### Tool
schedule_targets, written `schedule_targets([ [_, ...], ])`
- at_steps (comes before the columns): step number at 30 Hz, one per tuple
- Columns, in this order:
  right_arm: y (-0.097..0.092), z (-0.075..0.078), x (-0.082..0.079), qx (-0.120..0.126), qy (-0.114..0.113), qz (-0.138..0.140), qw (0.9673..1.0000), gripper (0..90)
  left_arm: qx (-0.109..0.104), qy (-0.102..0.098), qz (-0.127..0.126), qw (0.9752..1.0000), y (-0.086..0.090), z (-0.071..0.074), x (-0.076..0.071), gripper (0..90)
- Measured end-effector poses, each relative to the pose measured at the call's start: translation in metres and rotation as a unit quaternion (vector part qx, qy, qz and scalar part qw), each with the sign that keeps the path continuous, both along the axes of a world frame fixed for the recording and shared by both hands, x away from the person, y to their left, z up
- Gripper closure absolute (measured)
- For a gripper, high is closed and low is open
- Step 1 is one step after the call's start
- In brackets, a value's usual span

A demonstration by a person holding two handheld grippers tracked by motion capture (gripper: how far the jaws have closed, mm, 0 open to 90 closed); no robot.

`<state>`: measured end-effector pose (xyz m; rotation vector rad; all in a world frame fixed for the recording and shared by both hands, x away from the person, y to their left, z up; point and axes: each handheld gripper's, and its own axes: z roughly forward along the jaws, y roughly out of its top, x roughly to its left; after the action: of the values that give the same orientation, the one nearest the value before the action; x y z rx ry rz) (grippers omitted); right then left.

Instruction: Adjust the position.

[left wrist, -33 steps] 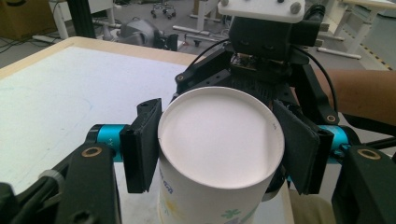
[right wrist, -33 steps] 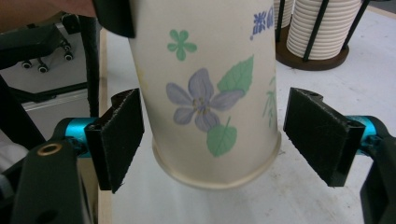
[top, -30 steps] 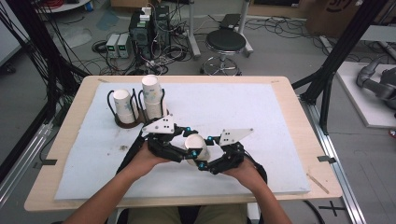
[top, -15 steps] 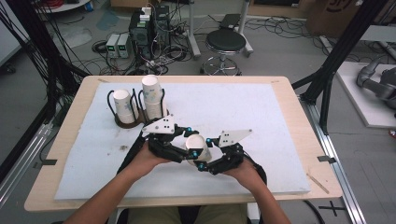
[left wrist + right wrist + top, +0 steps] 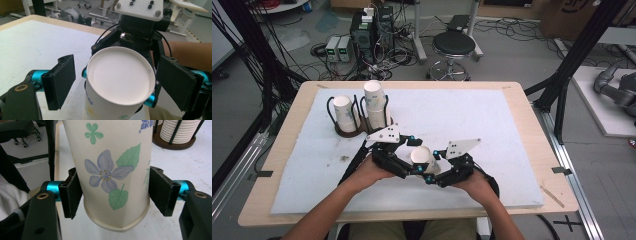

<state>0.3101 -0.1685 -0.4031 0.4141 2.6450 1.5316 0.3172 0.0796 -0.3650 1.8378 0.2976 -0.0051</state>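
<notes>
A lab: floor electronics (image 5: 372, 27), tangled cables (image 5: 327, 50), black framing (image 5: 572, 70).

high view: overhead, facing forward-down | both gripper views: close, facing each other | shared: paper cup (image 5: 421, 156)

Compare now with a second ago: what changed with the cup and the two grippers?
A handover: the left gripper has just been opening, its pads now clear of the paper cup. The right gripper has just been closing and its pads press the cup's sides. Both hands and the cup rack stayed in place.
</notes>
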Motion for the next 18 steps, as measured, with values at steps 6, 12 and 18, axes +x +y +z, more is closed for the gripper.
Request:
schedule_targets([
  [6,-0.001,0.002,0.000,-0.027,-0.003,-0.002,0.9996,33.5,0.020,0.000,-0.007,0.9998,0.005,-0.005,-0.001,16.3],
  [12,-0.005,0.007,0.000,-0.043,0.002,0.005,0.9991,34.1,0.029,0.002,-0.015,0.9995,0.012,-0.005,-0.001,16.6],
  [18,-0.006,0.010,0.001,-0.074,0.011,0.023,0.9969,34.2,0.044,0.002,-0.023,0.9988,0.015,-0.005,-0.001,16.6],
])
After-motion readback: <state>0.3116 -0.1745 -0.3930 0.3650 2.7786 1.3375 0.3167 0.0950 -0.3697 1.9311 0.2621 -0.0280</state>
